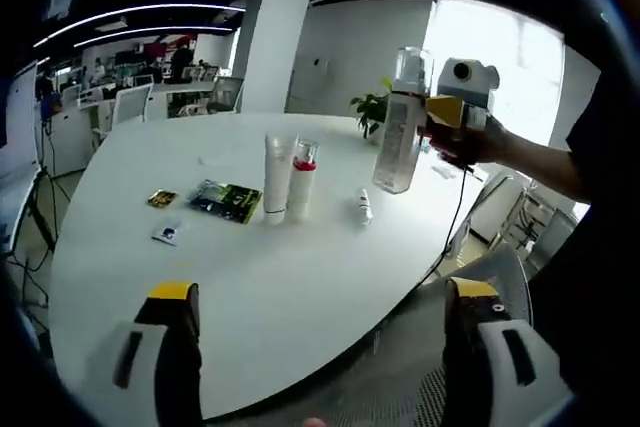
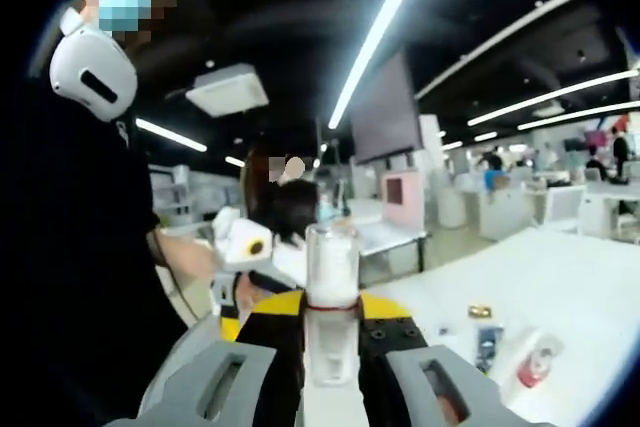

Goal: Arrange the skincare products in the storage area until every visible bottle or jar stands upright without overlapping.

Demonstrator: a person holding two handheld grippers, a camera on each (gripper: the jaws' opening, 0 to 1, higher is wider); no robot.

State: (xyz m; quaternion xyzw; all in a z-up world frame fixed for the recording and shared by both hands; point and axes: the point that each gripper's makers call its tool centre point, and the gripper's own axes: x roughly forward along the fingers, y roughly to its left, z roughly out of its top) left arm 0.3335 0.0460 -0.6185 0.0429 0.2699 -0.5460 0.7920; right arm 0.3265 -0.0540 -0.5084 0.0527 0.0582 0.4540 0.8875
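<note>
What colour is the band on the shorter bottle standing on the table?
Red, on the shorter bottle; clearest in the left gripper view.

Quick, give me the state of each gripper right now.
Left gripper: open, holding nothing, above the white table.
Right gripper: shut on the clear bottle, held up in the air.

Open office: round white table [image 1: 300, 277], white pillar [image 1: 272, 42], bright window [image 1: 505, 62], ceiling striplights [image 2: 385, 32].

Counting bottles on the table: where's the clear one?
Off the table: in the left gripper view, the clear bottle is held aloft upper right by the right gripper.
</note>
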